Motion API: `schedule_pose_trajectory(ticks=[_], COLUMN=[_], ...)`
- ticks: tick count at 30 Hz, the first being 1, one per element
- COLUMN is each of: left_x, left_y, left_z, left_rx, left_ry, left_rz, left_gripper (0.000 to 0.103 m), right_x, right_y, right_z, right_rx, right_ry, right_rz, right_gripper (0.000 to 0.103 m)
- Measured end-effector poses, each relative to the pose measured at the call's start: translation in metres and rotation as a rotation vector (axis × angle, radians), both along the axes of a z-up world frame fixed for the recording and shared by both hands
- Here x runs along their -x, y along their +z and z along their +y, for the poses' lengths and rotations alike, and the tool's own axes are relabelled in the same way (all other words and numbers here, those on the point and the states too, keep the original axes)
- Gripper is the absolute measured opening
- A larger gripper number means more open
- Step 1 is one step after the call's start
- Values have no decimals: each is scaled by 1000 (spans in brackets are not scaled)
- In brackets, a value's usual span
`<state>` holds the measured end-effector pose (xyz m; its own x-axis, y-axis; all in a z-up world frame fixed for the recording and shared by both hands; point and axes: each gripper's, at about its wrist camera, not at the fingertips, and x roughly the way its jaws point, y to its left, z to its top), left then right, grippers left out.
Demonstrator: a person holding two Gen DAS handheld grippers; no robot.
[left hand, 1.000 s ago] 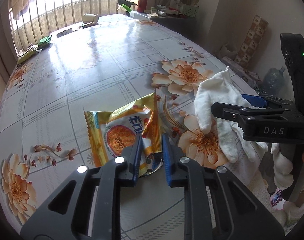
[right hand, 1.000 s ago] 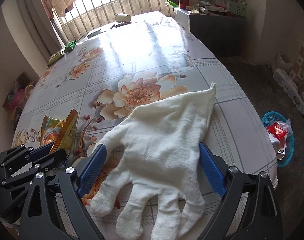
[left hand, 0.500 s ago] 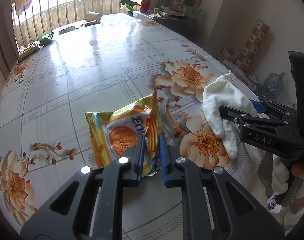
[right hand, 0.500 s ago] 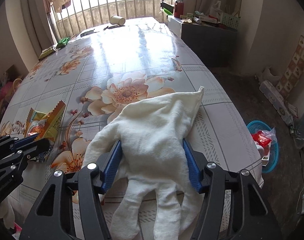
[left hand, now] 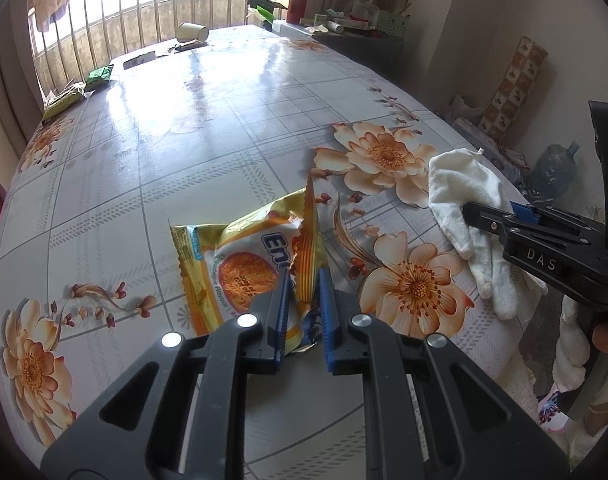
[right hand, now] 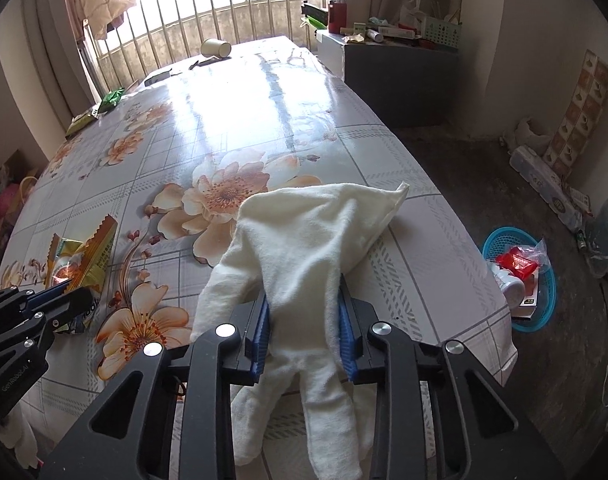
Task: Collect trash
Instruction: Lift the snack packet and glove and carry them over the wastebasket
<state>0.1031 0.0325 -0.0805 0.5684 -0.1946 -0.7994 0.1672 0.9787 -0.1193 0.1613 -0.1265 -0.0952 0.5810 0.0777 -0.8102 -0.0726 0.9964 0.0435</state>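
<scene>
Sunlight from a barred window (right hand: 240,12) glares across the far half of a long tabletop (left hand: 208,128) covered in a glossy sheet printed with pale tiles and large orange flowers; near the front edge a yellow noodle wrapper (left hand: 244,264) lies crumpled, its torn flap standing up; the left tool (left hand: 304,304) has its blue pads pressed narrowly on that flap and on the wrapper's near edge, so the wrapper is held while most of it rests on the tabletop; to the right, just beside a printed flower, a white cloth glove (right hand: 304,248) lies flat with its fingers hanging toward the front edge; the right tool (right hand: 304,320) straddles the glove's palm and its jaws are closing, the blue pads already bunching the cloth between them; in the left wrist view that same tool (left hand: 499,220) comes in from the right over the glove (left hand: 463,196); at the far end of the tabletop a paper cup (left hand: 192,32) lies on its side, and green packets (left hand: 98,78) sit near the left edge by the window; on the floor to the right stands a blue basket (right hand: 543,296) holding a red packet and other scraps; a grey cabinet (right hand: 399,76) with clutter on top stands against the far wall.
</scene>
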Motion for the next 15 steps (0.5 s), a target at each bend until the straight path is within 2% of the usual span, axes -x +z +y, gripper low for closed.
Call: schedule_pose_trajectory(ticks=[15], left_x=[0], left_y=[0], left_z=[-3], left_rx=[-19], left_ry=[4], left_rz=[-5], left_gripper=[13], right_x=[2], right_y=[0], right_z=[-5], right_rx=[-40], right_ry=[-7], right_rz=[2], right_gripper=[25])
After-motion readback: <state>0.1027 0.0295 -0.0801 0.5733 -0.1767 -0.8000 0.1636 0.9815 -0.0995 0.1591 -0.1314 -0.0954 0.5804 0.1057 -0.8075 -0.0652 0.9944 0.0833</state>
